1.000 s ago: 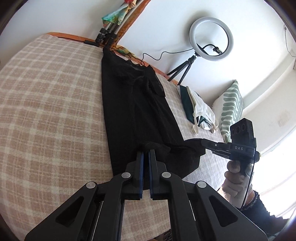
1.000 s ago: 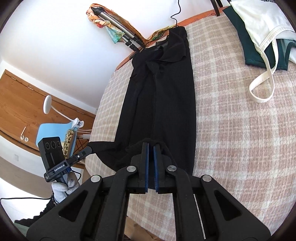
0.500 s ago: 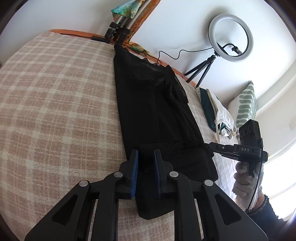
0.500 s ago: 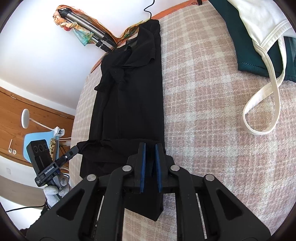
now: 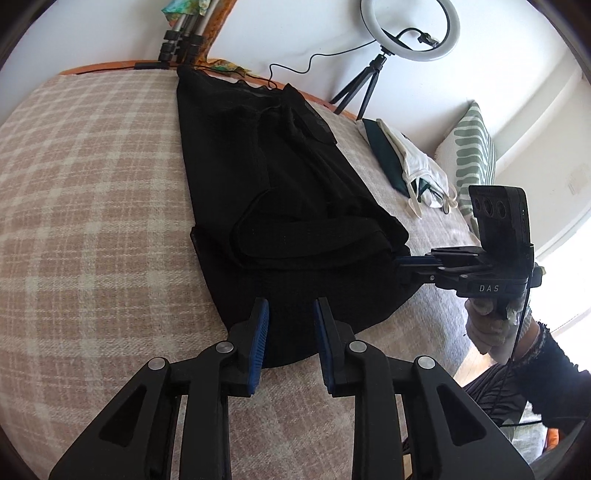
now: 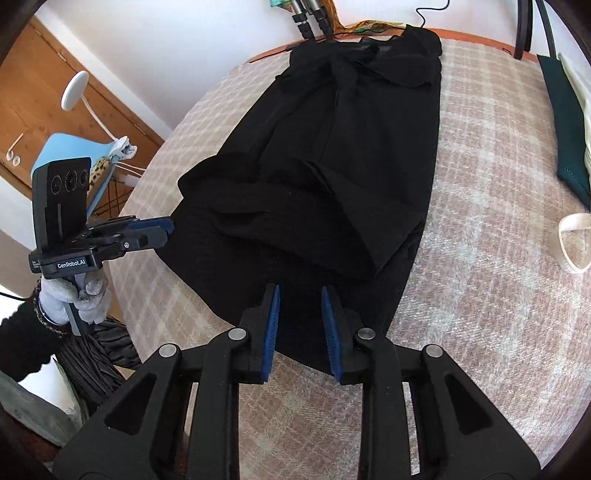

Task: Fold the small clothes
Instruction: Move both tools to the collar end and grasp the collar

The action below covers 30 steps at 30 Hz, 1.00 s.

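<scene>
A long black garment [image 5: 273, 192] lies lengthwise on the checked bed cover [image 5: 92, 192]. Its near end is folded back over itself into a loose band [image 5: 314, 240]. It also shows in the right wrist view [image 6: 351, 155], with the folded band [image 6: 288, 229] across it. My left gripper [image 5: 290, 314] is open and empty, just above the garment's near edge. My right gripper [image 6: 300, 299] is open and empty over the same edge. Each gripper shows from the side in the other's view, the right [image 5: 402, 264] and the left [image 6: 168, 225], both beside the fold.
A dark green cloth [image 5: 384, 158] and a white garment with straps [image 5: 421, 170] lie on the bed's right side, seen also in the right wrist view [image 6: 565, 122]. A ring light [image 5: 410, 29] on a tripod, a striped pillow [image 5: 476, 147] and tripod legs [image 5: 181, 40] stand beyond.
Both grippers were shut on the garment's near end and carried it forward over itself. Now both have opened, let go and pulled back, and the folded band lies on the garment.
</scene>
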{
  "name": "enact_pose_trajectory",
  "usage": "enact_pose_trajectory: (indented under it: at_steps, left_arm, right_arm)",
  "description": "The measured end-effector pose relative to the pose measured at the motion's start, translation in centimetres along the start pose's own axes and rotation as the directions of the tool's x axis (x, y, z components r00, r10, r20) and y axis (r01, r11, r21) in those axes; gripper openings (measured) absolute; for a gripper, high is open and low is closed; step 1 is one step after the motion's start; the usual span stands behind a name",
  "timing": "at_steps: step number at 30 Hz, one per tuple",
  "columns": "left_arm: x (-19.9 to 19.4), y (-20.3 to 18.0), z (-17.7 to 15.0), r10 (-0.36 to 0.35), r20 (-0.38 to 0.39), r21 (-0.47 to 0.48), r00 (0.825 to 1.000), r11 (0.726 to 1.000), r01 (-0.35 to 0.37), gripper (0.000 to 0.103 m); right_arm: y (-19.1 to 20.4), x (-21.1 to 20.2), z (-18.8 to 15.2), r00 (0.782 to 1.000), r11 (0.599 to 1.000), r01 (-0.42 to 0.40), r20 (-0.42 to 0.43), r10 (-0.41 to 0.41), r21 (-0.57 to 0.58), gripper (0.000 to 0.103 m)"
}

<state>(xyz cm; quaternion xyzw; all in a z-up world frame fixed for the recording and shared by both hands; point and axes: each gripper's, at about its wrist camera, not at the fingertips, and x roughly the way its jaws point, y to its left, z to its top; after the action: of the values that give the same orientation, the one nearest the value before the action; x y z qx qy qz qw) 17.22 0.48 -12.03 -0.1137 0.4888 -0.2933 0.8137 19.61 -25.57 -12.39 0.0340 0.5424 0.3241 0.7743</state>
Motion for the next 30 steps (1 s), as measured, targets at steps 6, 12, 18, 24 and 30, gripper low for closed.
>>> enact_pose_trajectory:
  at_steps: [6, 12, 18, 24, 30]
  left_arm:
    - [1.5, 0.0, 1.4, 0.061, -0.010, 0.051, 0.998, 0.997, -0.061, 0.023]
    - [2.0, 2.3, 4.6, 0.110, 0.081, -0.019, 0.991, 0.994, -0.109, 0.023]
    - [0.8, 4.0, 5.9, 0.162, 0.143, -0.058, 0.976, 0.986, -0.156, 0.023]
    - [0.5, 3.9, 6.8, 0.194, 0.146, -0.030, 0.970, 0.981, -0.192, 0.023]
    - [1.3, 4.4, 9.8, 0.210, 0.139, -0.019, 0.968, 0.978, -0.209, 0.041]
  right_arm:
    - [-1.2, 0.2, 1.7, 1.000, 0.999, 0.013, 0.022, -0.013, 0.032, 0.026]
    - [-3.9, -1.1, 3.9, 0.992, 0.991, 0.034, 0.119, -0.049, 0.132, 0.026]
    - [-5.7, -2.1, 5.7, 0.979, 0.983, 0.094, 0.163, -0.120, 0.158, 0.026]
    - [-6.6, -2.4, 6.9, 0.974, 0.980, 0.120, 0.170, -0.148, 0.161, 0.026]
    - [-8.8, -2.8, 9.2, 0.975, 0.978, 0.080, 0.190, -0.117, 0.195, 0.040]
